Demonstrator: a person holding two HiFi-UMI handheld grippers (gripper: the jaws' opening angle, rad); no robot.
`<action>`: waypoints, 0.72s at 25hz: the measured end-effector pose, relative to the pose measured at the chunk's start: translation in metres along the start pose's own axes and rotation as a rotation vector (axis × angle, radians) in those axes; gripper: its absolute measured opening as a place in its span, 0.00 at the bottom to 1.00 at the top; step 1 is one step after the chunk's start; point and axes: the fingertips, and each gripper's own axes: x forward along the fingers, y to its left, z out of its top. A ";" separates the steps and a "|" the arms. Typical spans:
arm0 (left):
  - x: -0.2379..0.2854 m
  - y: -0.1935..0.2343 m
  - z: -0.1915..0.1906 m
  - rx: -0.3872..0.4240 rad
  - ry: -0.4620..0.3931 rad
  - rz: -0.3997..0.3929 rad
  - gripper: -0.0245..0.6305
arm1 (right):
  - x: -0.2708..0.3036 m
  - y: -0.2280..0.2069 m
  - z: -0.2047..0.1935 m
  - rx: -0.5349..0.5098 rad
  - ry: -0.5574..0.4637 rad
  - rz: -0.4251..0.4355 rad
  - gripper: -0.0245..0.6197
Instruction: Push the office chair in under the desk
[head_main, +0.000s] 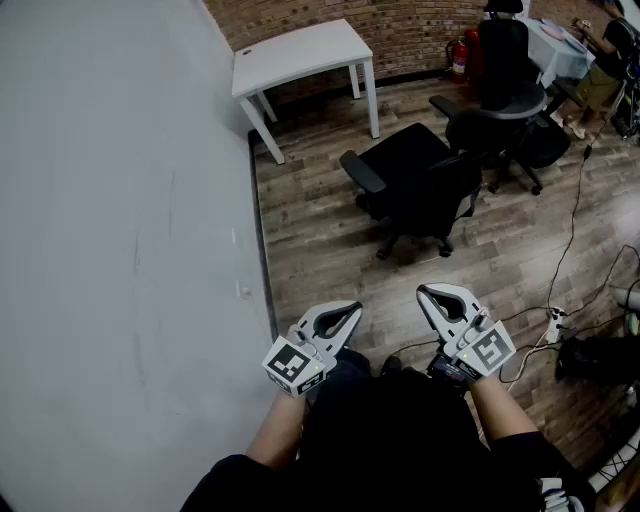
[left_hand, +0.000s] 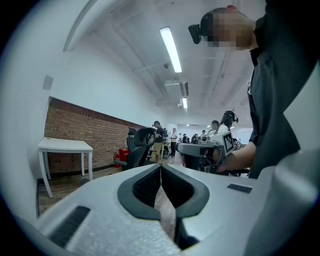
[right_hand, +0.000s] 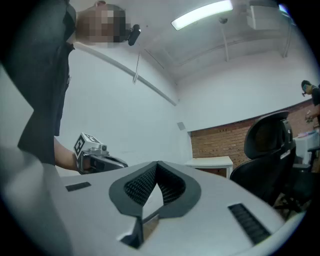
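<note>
1. On the wood floor (head_main: 320, 250) ahead of us, out in the open: the black office chair (head_main: 415, 185). It stands well apart from the desk, with its seat turned away from us and its backrest on our near side.
2. Beyond it, up and to the left, near the brick wall (head_main: 400, 25): the white desk (head_main: 300, 55). We judge that the chair's seat-to-back line slants roughly toward it, so a push on the backrest would need to bear forward and leftward.
3. Close to us, low in the head view: the right gripper (head_main: 428, 295), fingers closed together on nothing, aimed roughly at the backrest. We judge it the nearer of the two to the chair, though well apart from it.
4. Beside it: the left gripper (head_main: 350, 313), fingers likewise pressed together and empty. It lies further left, more in line with the desk than with the chair.
5. Around: a second black chair (head_main: 505, 90) behind the first, a grey wall (head_main: 120, 220) at our left, and cables (head_main: 570, 230) on the floor at right.
</note>
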 end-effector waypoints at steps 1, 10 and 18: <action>0.001 -0.004 -0.001 -0.007 0.004 -0.003 0.06 | -0.004 0.001 -0.001 0.007 0.019 -0.003 0.05; 0.013 -0.024 -0.009 -0.004 0.020 -0.041 0.06 | -0.022 0.008 -0.005 0.040 0.040 0.012 0.05; 0.019 -0.036 -0.008 0.019 0.027 -0.060 0.06 | -0.030 0.012 0.014 0.058 -0.041 0.027 0.05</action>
